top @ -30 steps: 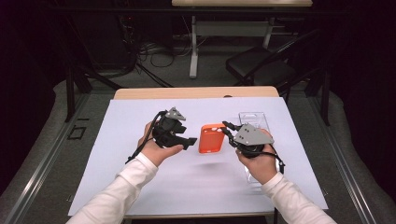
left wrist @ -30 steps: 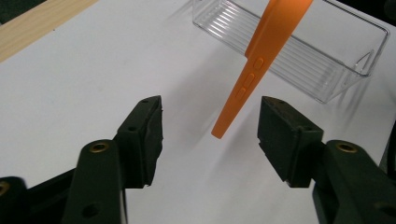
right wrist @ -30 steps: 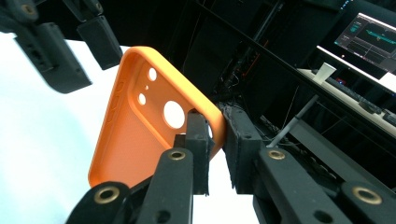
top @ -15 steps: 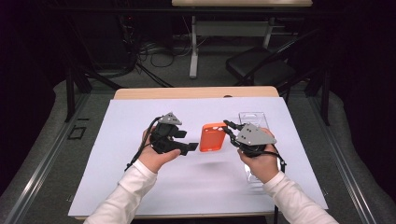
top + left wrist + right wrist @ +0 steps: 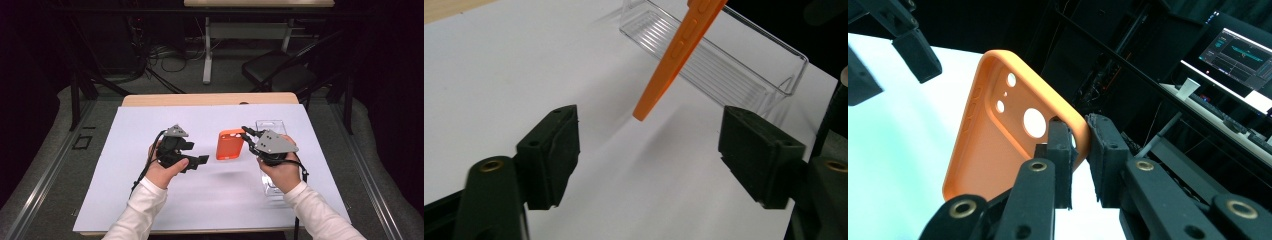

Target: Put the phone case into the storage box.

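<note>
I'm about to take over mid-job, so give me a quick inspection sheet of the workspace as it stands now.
Surface: white sheet over the wooden table.
Job's things: orange phone case held above the sheet; clear plastic tray lying on the sheet.
Clutter: nothing seen.
Grippers: right gripper pinching the case's edge; left gripper open, pointing at the case.
Cables: black lead trailing from the left gripper.
Surroundings: dark room, chair, floor wiring, monitor.

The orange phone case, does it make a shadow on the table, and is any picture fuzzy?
High view: a faint grey shadow lies on the white sheet below the lifted orange phone case. Left gripper view: sharp, with a soft shadow under the case's tip. Right gripper view: the near jaws look slightly soft.
</note>
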Motion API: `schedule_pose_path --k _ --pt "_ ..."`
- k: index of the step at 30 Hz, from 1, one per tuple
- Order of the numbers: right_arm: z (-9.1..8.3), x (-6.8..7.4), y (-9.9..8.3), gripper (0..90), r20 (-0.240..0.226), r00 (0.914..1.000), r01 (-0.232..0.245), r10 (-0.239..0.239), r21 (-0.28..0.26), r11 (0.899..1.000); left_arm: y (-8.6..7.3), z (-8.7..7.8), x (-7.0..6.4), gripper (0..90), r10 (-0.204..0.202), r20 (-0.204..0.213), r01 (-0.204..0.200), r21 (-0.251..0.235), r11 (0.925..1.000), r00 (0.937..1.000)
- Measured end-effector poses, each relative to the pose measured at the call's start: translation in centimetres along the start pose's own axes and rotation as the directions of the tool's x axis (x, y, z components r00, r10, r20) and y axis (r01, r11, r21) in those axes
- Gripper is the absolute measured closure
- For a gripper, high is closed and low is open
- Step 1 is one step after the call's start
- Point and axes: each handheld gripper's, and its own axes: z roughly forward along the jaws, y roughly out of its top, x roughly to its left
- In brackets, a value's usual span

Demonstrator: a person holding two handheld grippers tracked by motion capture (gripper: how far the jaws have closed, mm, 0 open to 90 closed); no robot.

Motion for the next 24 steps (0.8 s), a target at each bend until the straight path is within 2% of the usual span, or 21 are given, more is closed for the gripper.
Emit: schedule_pose_path --k 1,4,6,11,16,21,24 --pt "0.1 -0.1 -0.1 80.6 0.000 1.0000 0.003 -0.003 0.000 1.000 0.0 0.1 0.3 23.3 0.004 -0.001 -0.004 0.007 1.0000 1.0000" --pt "0.1 -0.3 -0.1 80.6 0.005 0.9999 0.011 -0.011 -0.001 1.000 -0.2 0.0 0.9 21.9 -0.020 -0.009 0.020 -0.005 0.9998 0.9998" --pt "0.1 -0.5 -0.2 80.6 0.008 0.9999 0.015 -0.015 -0.004 1.000 -0.3 -0.1 1.2 17.6 -0.025 -0.007 0.025 -0.015 0.9996 0.9997" --pt "0.0 -1.0 -0.2 80.6 0.019 0.9994 0.030 -0.030 -0.006 1.000 -0.4 -0.8 1.6 15.1 -0.040 -0.032 0.039 -0.036 0.9986 0.9987" --pt "-0.1 -1.5 -0.2 80.6 0.031 0.9992 0.027 -0.027 -0.004 1.000 -0.7 -1.1 2.0 9.5 -0.043 -0.035 0.041 -0.059 0.9974 0.9985" --pt "-0.2 -2.1 -0.4 80.5 0.047 0.9986 0.025 -0.025 -0.003 1.000 -1.0 -1.2 2.2 2.3 -0.032 -0.042 0.031 -0.042 0.9986 0.9986" --pt "-0.2 -2.5 -0.4 80.5 0.052 0.9985 0.019 -0.018 -0.004 1.000 -1.2 -1.4 2.4 1.2 -0.038 -0.045 0.036 -0.046 0.9983 0.9983"
